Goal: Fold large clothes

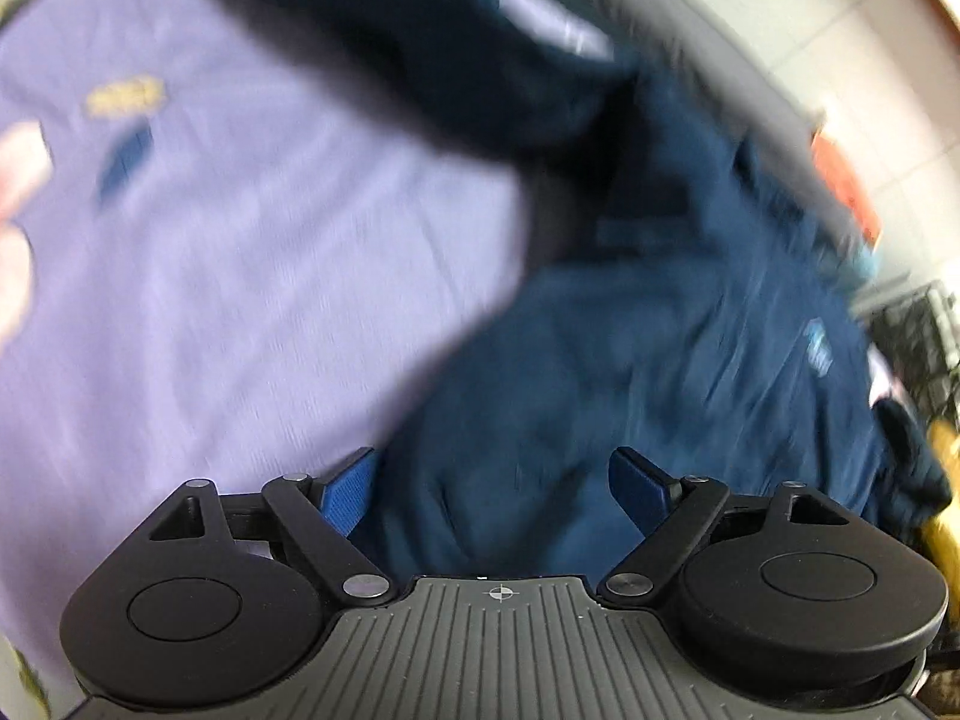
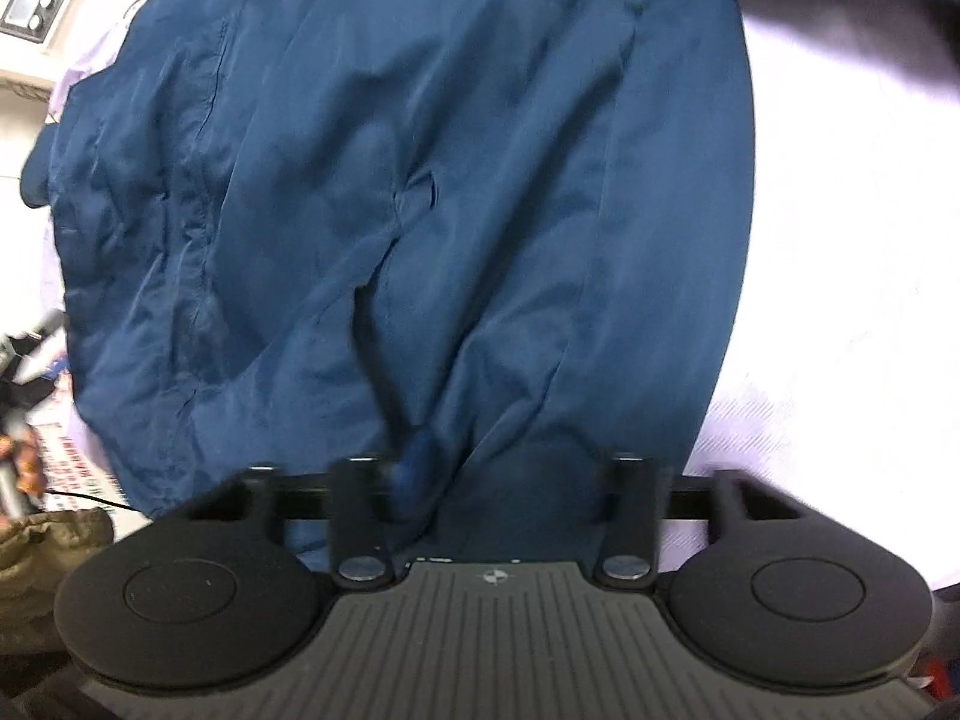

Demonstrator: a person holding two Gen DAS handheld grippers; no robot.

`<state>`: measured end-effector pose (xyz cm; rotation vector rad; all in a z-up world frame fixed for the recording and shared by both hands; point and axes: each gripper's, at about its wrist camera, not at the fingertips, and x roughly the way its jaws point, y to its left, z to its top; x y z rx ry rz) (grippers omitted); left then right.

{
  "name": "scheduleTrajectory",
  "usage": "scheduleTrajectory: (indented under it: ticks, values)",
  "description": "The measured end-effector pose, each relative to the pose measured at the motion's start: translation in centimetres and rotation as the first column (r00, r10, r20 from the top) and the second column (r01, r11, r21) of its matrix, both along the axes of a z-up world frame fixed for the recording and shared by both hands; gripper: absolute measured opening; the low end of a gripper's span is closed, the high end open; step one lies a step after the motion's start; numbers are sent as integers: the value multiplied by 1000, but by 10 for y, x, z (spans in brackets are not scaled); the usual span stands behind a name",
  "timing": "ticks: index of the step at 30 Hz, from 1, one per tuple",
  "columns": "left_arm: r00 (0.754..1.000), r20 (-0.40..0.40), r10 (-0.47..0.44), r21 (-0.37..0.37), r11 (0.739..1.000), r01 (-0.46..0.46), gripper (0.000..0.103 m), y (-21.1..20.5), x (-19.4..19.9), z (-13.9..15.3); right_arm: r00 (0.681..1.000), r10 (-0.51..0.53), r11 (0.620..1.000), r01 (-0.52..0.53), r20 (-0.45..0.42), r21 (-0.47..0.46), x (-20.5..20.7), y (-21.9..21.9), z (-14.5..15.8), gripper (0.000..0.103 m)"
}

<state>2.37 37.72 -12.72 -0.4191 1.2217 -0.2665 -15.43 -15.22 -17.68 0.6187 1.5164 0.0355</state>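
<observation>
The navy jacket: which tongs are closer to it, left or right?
Right. The right tongs are closed on a fold of the navy jacket. The left tongs hang open above it, gripping nothing, beside the lilac sheet.

1 navy jacket (image 2: 420, 180), 1 lilac sheet (image 1: 240, 270), 2 grippers (image 1: 492, 480)

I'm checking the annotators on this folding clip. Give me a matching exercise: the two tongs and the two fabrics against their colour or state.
Things:
1. left tongs
2. right tongs
3. navy jacket
4. lavender cloth

States:
A. pale purple, with a small gold emblem
B. open, nothing gripped
C. dark blue, wrinkled, spread out
D. closed, apparently on a bunched fold of fabric

Pairs: 1-B, 2-D, 3-C, 4-A
</observation>
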Motion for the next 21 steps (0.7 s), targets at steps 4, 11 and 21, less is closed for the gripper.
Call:
scheduleTrajectory:
  ticks: [4,11,21]
  values:
    - [994,19,-104,156,983,100,103,-31,-2,-3,999,8,1000,-8,38,1,-14,2,7,2]
    - [979,34,-199,85,977,196,65,-28,-15,64,982,-26,998,16,189,53,-35,-20,69,2]
    - [996,-62,-69,165,983,78,102,-13,-57,24,990,60,993,-46,124,-112,-66,-32,56,25]
